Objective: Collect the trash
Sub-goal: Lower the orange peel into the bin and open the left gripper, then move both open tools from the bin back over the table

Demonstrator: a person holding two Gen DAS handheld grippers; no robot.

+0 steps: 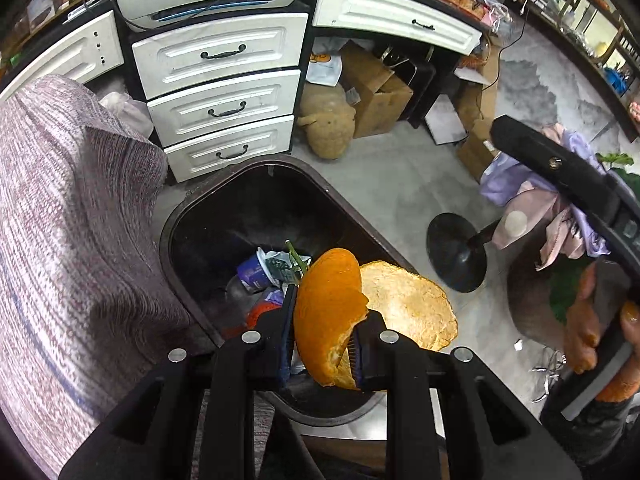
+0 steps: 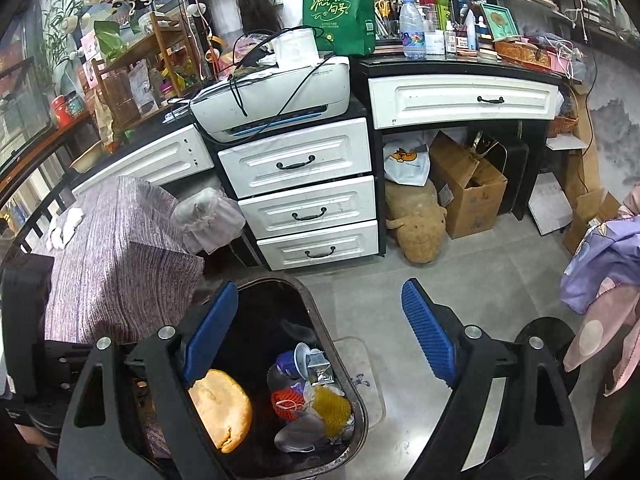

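Left gripper [image 1: 325, 334]: jaws nearly closed, clenched on an orange peel [image 1: 330, 312], which hangs above the open trash bin [image 1: 176, 216]. The peel's long axis runs roughly upright between the pads, its pale inner flap spreading to the right. Right gripper [image 2: 320, 340]: jaws spread wide, grasping nothing, above the bin.

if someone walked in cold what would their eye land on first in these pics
The bright orange peel jumps out first, pinched in the left claw right above the open dark trash bin, which already holds a yogurt cup and wrappers. Next come the wide-open blue pads of the right claw, empty, over the same bin. Behind it stands the white drawer stack with a printer on top.
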